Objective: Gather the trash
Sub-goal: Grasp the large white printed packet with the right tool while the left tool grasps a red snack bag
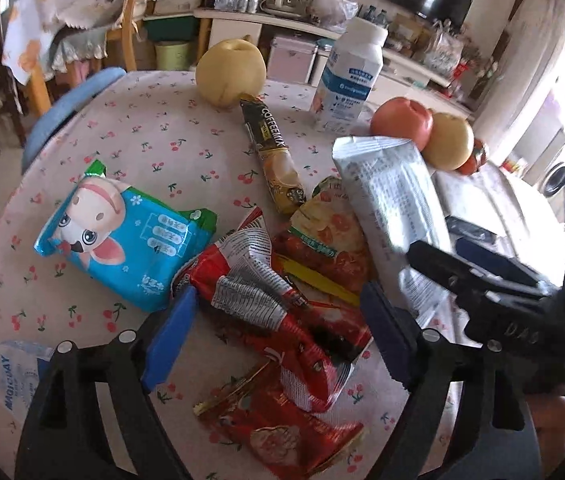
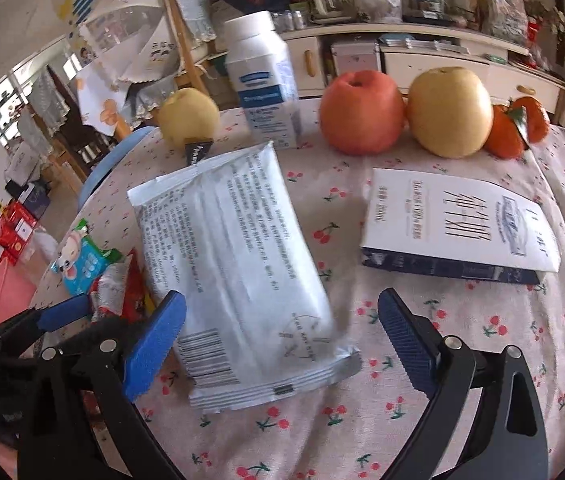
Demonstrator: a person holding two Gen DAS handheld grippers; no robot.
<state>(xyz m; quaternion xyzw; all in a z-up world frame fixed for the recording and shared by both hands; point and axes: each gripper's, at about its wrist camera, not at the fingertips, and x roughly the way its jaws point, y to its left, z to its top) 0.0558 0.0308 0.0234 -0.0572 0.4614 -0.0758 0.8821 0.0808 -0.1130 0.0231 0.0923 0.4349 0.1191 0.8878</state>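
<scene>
On the worktop (image 2: 482, 320), left gripper (image 1: 278, 332) sits open over red wrappers (image 1: 282, 300), right gripper (image 2: 282, 340) open around the silver packet (image 2: 238, 272), not clamping.

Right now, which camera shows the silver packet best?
The right wrist view: the silver packet lies whole, print and barcode visible. In the left wrist view it is partly hidden behind the right claw.

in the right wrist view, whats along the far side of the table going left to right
pale yellow pear → white milk bottle → red apple → big yellow pear → oranges
</scene>
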